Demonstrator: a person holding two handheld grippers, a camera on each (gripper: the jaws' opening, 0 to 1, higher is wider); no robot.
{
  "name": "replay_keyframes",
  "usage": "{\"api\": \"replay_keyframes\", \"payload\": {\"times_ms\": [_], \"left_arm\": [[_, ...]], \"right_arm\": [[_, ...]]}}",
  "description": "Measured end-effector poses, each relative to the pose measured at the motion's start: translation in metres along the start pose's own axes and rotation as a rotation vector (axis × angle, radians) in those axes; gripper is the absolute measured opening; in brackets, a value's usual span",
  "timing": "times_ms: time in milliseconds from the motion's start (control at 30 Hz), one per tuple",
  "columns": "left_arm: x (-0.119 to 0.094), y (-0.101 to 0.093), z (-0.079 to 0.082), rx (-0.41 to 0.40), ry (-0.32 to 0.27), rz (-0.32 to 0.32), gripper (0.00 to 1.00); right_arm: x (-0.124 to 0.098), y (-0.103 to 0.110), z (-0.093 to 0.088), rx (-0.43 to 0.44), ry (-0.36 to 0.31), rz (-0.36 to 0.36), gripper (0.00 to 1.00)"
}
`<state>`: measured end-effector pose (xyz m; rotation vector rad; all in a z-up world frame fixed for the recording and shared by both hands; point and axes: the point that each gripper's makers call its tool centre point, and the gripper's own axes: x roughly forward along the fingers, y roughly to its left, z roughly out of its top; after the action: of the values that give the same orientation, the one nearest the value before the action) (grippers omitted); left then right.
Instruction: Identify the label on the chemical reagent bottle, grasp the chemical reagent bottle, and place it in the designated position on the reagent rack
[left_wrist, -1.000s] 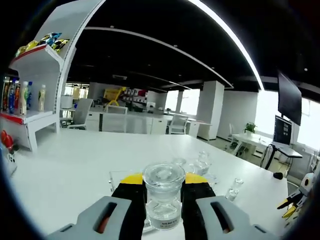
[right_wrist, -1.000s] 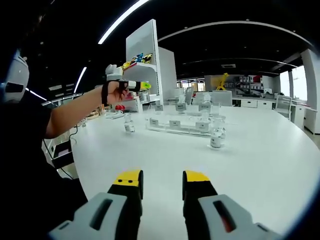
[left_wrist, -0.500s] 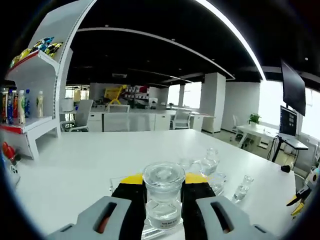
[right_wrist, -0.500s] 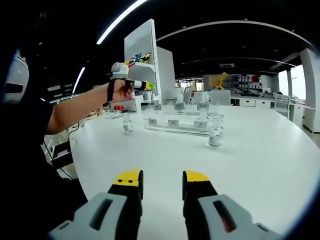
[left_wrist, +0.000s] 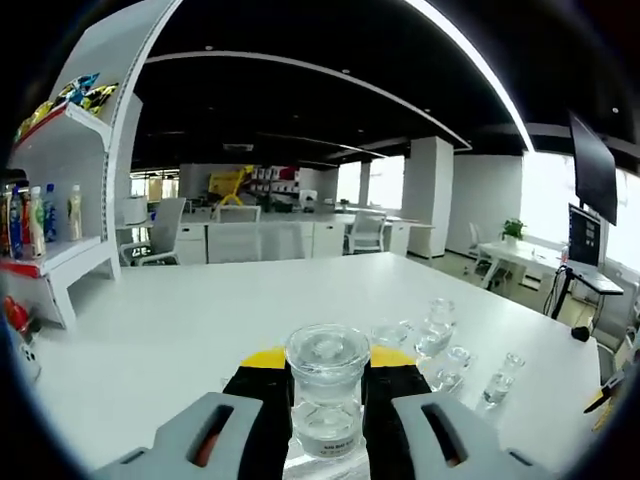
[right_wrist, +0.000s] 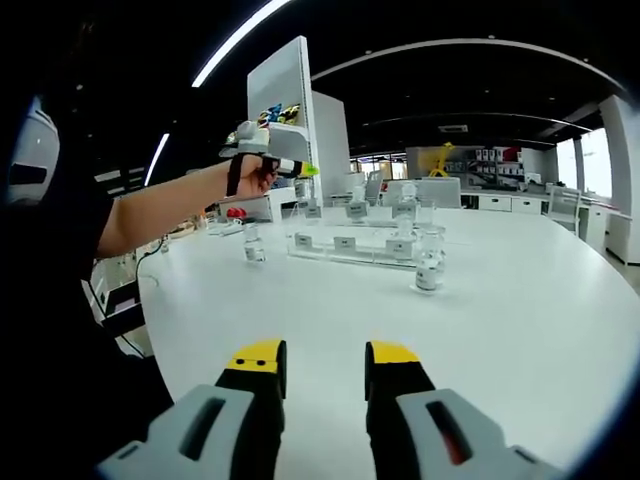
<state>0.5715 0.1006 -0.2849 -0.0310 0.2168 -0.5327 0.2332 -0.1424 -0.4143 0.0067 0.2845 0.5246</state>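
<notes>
In the left gripper view my left gripper (left_wrist: 327, 388) is shut on a clear glass reagent bottle (left_wrist: 327, 398) with a round stopper and a small white label low on its front. It hangs above the white table (left_wrist: 180, 320). In the right gripper view that gripper (right_wrist: 272, 160) is raised in a person's hand, left of and above the clear reagent rack (right_wrist: 350, 246), which carries small white labels. My right gripper (right_wrist: 320, 366) stands open low over the table with nothing between its yellow-tipped jaws.
Several small glass bottles (left_wrist: 437, 322) stand past the held one. A lone bottle (right_wrist: 254, 246) stands left of the rack and another (right_wrist: 428, 271) at its right end. A white shelf unit (left_wrist: 60, 250) with drink bottles stands on the left.
The raised left hand with the bottle has drifted right, toward the rack, and the left gripper view has swung with it. The right gripper has stayed still and open.
</notes>
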Motion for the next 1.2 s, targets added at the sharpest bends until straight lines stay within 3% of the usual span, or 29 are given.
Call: {"api": "replay_keyframes", "payload": {"times_ms": [633, 1200], "left_arm": [[0.034, 0.023, 0.003, 0.030, 0.025, 0.045, 0.26], [0.052, 0.036, 0.003, 0.038, 0.016, 0.052, 0.26]], "right_arm": [[0.002, -0.006, -0.005, 0.015, 0.014, -0.011, 0.31], [0.007, -0.003, -0.009, 0.024, 0.026, -0.004, 0.31]]}}
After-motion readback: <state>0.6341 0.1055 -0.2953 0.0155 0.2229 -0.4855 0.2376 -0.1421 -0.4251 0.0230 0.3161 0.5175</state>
